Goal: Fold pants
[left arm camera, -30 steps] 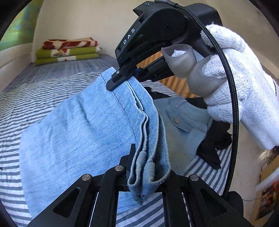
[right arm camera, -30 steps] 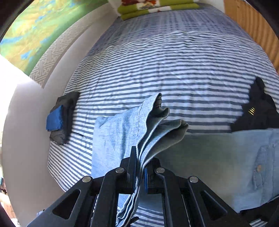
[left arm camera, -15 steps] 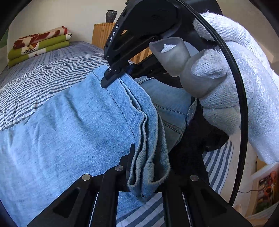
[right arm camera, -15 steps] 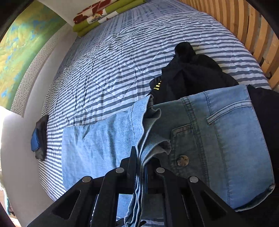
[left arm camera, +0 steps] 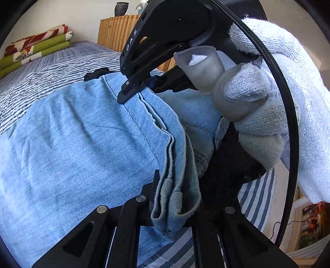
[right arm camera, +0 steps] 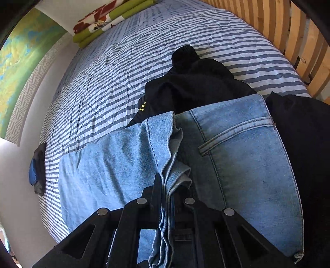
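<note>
Light blue jeans (left arm camera: 68, 144) lie on the striped bed, their legs doubled over toward the waist. My left gripper (left arm camera: 171, 198) is shut on the bunched leg hems. Further along the same hem edge, in the left wrist view, my right gripper (left arm camera: 136, 90) is clamped on the denim, held by a white-gloved hand (left arm camera: 278, 99). In the right wrist view my right gripper (right arm camera: 168, 191) is shut on the hem layers, which hang just above the jeans' waist and back pocket (right arm camera: 237, 132). The folded leg panel (right arm camera: 107, 165) stretches to the left.
A black garment (right arm camera: 196, 84) lies crumpled beyond the waistband. Striped bedding (right arm camera: 123, 53) extends far back to a stack of folded green and red blankets (right arm camera: 107, 18). A wooden slatted frame (right arm camera: 288, 31) borders the right side. A small dark and blue item (right arm camera: 37, 171) lies at the bed's left edge.
Both grippers have carried the leg hems to the right across the bed, from over the striped sheet to above the waistband and back pocket. Both grips stayed shut.
</note>
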`<act>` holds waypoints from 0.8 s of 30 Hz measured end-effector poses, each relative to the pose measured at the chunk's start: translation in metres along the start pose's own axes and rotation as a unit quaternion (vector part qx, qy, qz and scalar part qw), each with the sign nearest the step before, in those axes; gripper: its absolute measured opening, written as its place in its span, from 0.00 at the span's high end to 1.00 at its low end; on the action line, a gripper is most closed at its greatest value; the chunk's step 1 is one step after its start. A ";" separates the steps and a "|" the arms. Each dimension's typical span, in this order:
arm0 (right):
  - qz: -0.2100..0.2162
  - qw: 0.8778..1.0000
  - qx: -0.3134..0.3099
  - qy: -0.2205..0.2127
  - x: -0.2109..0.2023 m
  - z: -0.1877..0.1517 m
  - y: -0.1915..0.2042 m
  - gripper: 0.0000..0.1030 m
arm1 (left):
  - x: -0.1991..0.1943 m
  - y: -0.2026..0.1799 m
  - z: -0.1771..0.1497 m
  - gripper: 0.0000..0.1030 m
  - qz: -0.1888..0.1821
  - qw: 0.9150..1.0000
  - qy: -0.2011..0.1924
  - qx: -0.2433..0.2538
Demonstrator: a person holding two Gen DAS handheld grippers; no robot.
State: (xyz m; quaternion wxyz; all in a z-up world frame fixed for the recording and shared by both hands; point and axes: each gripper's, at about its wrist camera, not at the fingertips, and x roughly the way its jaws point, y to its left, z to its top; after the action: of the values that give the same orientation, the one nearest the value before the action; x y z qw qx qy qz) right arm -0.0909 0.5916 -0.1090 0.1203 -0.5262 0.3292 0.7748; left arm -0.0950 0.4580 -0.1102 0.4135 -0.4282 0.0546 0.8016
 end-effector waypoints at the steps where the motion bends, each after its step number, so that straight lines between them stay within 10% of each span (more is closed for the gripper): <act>1: 0.001 1.000 0.004 0.000 0.001 -0.002 -0.004 0.95 | 0.004 -0.001 -0.002 0.93 -0.001 1.000 0.006 0.005; 24: -0.067 0.995 -0.007 -0.070 -0.023 -0.009 -0.017 0.93 | -0.068 -0.005 -0.054 0.58 -0.021 0.998 0.027 0.056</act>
State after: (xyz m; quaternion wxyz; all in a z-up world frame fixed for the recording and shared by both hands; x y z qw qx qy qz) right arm -0.0661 0.6024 -0.0972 0.1908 -0.4924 0.2789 0.8021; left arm -0.0375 0.3958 -0.0928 0.4522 -0.4267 0.1017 0.7766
